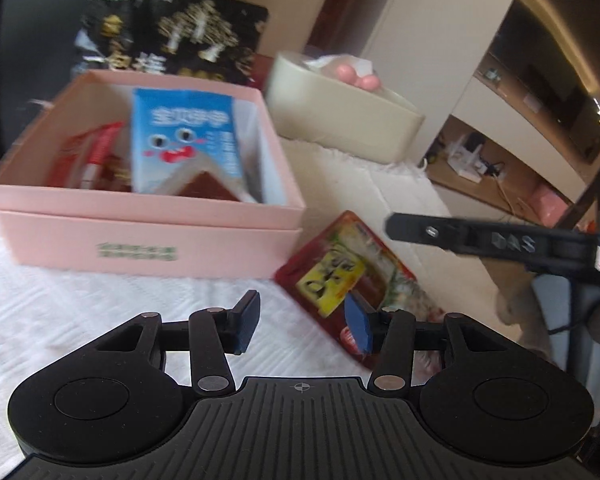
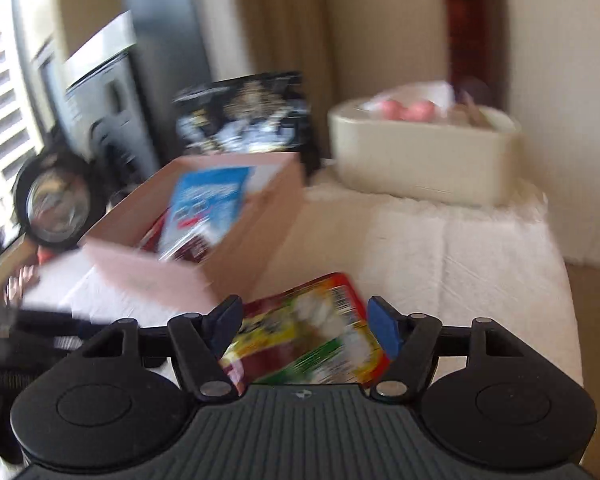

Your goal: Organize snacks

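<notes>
A pink box (image 1: 148, 240) stands on the white cloth and holds a blue snack pack (image 1: 184, 140) and red packs (image 1: 88, 156). A red and yellow snack packet (image 1: 348, 276) lies on the cloth right of the box. My left gripper (image 1: 304, 320) is open and empty, just in front of the packet. In the right wrist view, my right gripper (image 2: 306, 326) is open above the same packet (image 2: 312, 336), which shows between the fingers; the pink box (image 2: 204, 240) is ahead to the left. The right gripper's body (image 1: 500, 240) shows at the right of the left view.
A black snack bag (image 1: 168, 36) stands behind the box. A cream tub (image 1: 340, 112) with pink things sits at the back right. The table's right edge (image 2: 568, 280) drops to the floor. A round dark object (image 2: 56, 204) sits left of the box.
</notes>
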